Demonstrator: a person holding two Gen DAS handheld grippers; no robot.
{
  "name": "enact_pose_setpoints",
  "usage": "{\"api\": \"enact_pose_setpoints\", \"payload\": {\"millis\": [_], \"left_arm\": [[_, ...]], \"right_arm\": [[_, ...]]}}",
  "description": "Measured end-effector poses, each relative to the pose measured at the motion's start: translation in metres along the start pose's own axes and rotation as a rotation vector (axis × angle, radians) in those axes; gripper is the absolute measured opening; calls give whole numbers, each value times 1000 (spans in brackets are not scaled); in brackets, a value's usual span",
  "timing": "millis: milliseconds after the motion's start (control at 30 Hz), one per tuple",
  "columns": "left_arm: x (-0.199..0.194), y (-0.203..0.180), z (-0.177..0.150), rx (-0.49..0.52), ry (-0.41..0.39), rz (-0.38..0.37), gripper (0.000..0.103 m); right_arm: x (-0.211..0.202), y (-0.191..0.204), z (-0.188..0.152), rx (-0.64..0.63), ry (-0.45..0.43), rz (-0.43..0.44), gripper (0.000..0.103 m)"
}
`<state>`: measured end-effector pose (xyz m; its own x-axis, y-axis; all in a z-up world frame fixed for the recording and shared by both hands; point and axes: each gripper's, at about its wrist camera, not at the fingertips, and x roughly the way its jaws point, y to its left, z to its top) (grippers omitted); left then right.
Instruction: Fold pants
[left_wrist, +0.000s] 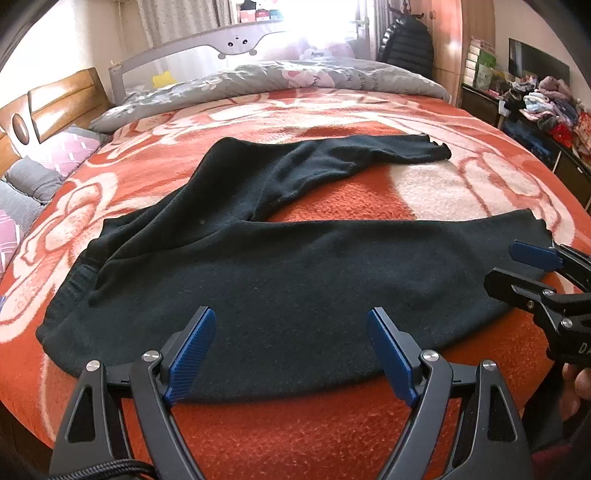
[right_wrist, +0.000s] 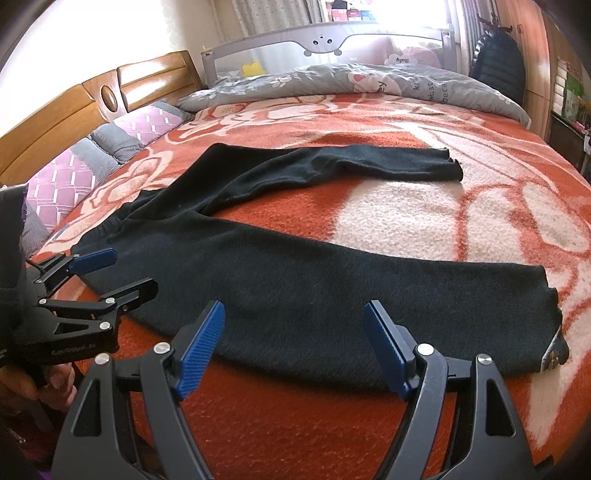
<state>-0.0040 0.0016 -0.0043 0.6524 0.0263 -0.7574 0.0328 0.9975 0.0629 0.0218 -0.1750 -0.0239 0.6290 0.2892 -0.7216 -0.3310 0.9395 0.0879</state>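
Right wrist: gray quilt (right_wrist: 369, 79) print (partly legible) reads "Kitty".

Bed (left_wrist: 332, 424), pants (left_wrist: 295, 288) spread flat

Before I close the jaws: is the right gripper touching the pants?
Cannot tell. In the right wrist view the right gripper stands open over the near leg of the pants, but no contact or gap shows plainly.
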Motion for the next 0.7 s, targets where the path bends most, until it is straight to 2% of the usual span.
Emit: {"api": "enact_pose_setpoints", "payload": {"millis": [300, 500, 700], "left_arm": [[12, 3, 9, 21, 37, -15, 84], [31, 12, 41, 19, 69, -53, 84], [58, 19, 90, 31, 93, -97, 84]], "right_arm": [[8, -13, 10, 27, 19, 16, 78], [19, -41, 40, 49, 25, 22, 78], [36, -74, 79, 81, 31, 23, 78]]}}
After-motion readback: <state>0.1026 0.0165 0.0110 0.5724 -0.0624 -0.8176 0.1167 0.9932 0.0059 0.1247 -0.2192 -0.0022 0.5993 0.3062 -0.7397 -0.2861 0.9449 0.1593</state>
